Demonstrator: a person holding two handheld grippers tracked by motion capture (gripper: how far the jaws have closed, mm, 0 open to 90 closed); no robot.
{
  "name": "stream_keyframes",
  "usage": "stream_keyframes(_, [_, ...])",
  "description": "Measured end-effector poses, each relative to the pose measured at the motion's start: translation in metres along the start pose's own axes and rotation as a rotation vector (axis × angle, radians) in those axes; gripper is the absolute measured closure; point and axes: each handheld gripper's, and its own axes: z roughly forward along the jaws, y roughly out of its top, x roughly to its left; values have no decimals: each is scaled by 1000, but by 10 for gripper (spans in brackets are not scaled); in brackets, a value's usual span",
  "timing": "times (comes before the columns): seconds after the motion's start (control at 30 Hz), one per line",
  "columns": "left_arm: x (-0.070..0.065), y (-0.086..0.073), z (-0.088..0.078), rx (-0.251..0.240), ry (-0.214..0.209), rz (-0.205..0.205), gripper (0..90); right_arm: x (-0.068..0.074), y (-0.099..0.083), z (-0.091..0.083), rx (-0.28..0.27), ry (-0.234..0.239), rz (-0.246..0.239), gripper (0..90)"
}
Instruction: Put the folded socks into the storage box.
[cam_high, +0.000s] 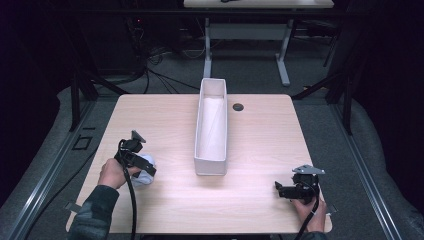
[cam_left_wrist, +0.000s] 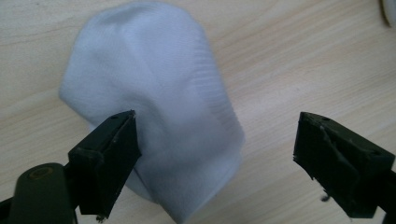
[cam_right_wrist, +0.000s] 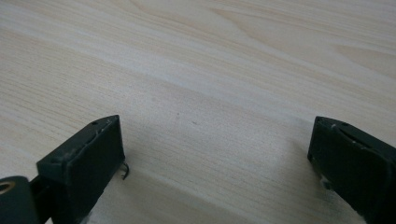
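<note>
Left hand-held gripper (cam_left_wrist: 215, 154) gapes over white cloth (cam_left_wrist: 154, 112) on wooden table (cam_high: 260, 150).

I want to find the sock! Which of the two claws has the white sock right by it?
The left gripper: the white sock lies between its open jaws. The right gripper has just bare table between its jaws.

Second table (cam_high: 257, 4) beyond, floor cables (cam_high: 160, 75)

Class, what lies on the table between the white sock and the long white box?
Only bare wooden table separates the white sock from the long white box, as the high view shows.
</note>
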Motion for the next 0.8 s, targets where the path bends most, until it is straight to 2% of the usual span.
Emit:
stream_keyframes(0.17, [2, -1, 4, 1, 24, -3, 178, 0, 0, 0, -1, -2, 2, 35])
stream_keyframes(0.33, [1, -2, 9, 1, 74, 5, 225, 0, 0, 0, -3, -8, 5, 44])
stream_keyframes(0.6, [-4, -2, 12, -22, 154, -2, 361, 0, 0, -1, -5, -8, 6, 50])
stream_keyframes(0.8, [-3, -4, 11, -33, 173, 4, 453, 0, 0, -1, -8, -12, 11, 59])
